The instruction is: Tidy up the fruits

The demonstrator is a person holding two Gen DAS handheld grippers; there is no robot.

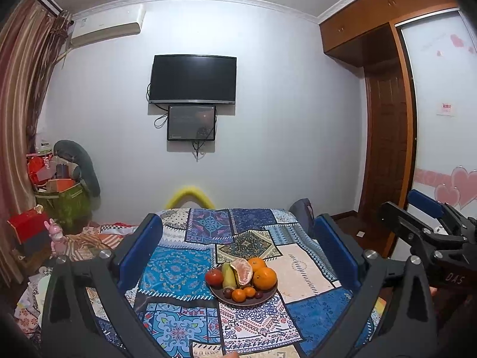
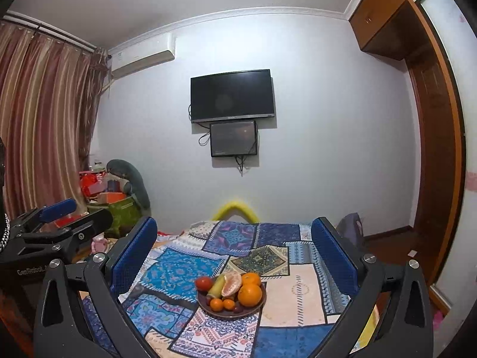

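A brown plate (image 1: 262,298) of fruit sits on the patchwork-cloth table (image 1: 301,271). It holds a large orange (image 1: 264,278), a second orange (image 1: 257,263), a peeled pomelo piece (image 1: 243,271), a yellow-green banana (image 1: 228,276), a red tomato (image 1: 214,277), small tangerines (image 1: 239,295) and dark grapes (image 1: 228,291). My left gripper (image 1: 238,253) is open and empty, held above and before the plate. In the right wrist view the plate (image 2: 205,305) with the large orange (image 2: 249,294) lies ahead of my right gripper (image 2: 234,253), also open and empty.
The right gripper's body (image 1: 426,232) shows at the left view's right edge; the left gripper's body (image 2: 53,232) shows at the right view's left. A TV (image 1: 193,79) hangs on the far wall. Clutter and boxes (image 1: 59,191) stand left, a wardrobe (image 1: 387,149) right.
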